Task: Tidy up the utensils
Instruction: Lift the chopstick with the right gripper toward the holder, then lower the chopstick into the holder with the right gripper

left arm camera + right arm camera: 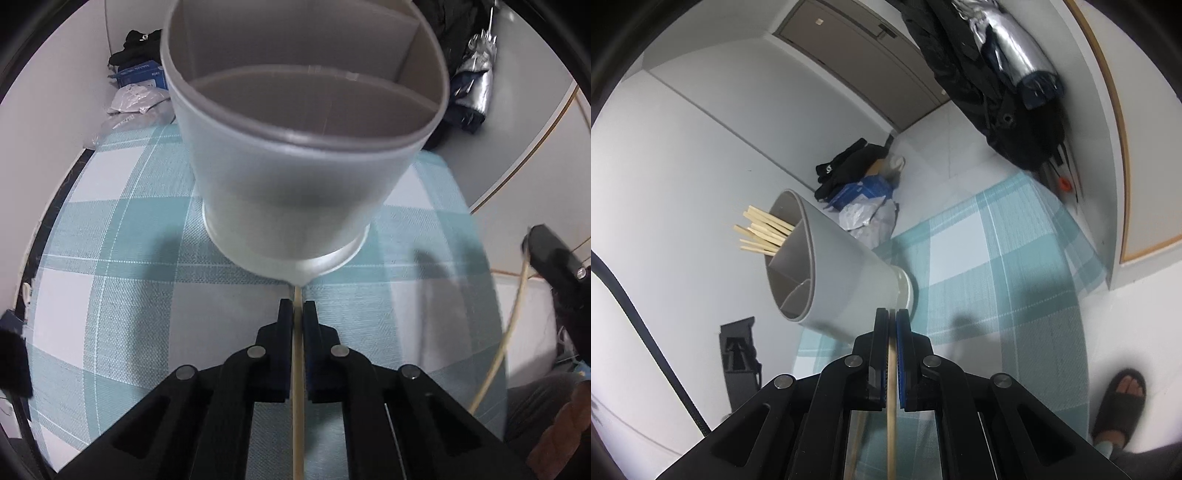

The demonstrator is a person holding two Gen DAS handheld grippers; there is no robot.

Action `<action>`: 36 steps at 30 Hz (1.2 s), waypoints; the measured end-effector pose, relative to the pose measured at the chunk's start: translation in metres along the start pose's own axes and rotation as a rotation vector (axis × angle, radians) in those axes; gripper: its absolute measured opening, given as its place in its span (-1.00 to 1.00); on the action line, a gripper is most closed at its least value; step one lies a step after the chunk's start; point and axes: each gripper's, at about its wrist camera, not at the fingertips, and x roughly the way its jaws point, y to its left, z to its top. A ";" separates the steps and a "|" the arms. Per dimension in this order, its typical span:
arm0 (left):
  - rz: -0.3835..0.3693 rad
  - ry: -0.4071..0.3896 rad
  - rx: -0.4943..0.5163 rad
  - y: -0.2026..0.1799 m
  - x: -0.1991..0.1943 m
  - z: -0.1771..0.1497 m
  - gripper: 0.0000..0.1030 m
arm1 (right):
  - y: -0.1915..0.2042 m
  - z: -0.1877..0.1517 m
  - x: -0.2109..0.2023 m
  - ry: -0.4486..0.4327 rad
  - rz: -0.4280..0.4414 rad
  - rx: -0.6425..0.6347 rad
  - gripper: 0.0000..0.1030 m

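Observation:
A grey divided utensil holder [295, 184] stands on a teal checked cloth [110, 258]. In the left wrist view my left gripper [297, 306] is just in front of the holder's base, shut on a thin wooden chopstick [297, 406] that runs back between its fingers. At the right edge of that view my right gripper [546, 247] carries another pale chopstick [509, 325]. The right wrist view shows the right gripper [892, 314] shut on its chopstick [891, 406], near the holder [849, 266]. Several chopsticks [761, 232] stick out of one compartment; the other compartments look empty.
Black clothes, a blue box and plastic bags [860, 192] are piled on the floor beyond the cloth [997, 277]. A dark jacket and a silver umbrella [1008, 66] hang at the right. A person's foot in a black slipper [1123, 398] stands at the cloth's right edge.

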 end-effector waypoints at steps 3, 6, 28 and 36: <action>-0.030 -0.028 -0.007 0.001 -0.015 -0.005 -0.97 | 0.005 -0.001 -0.006 -0.028 -0.003 -0.029 -0.94; -0.048 -0.059 0.000 0.001 -0.031 -0.013 -1.00 | 0.012 -0.004 -0.011 -0.045 -0.008 -0.064 -0.94; -0.021 0.027 0.059 -0.016 -0.005 -0.010 -0.06 | 0.016 -0.016 -0.027 -0.073 -0.072 -0.109 -0.94; 0.017 0.029 0.185 -0.048 0.019 -0.007 -0.23 | 0.010 -0.006 -0.032 -0.087 -0.050 -0.076 -0.94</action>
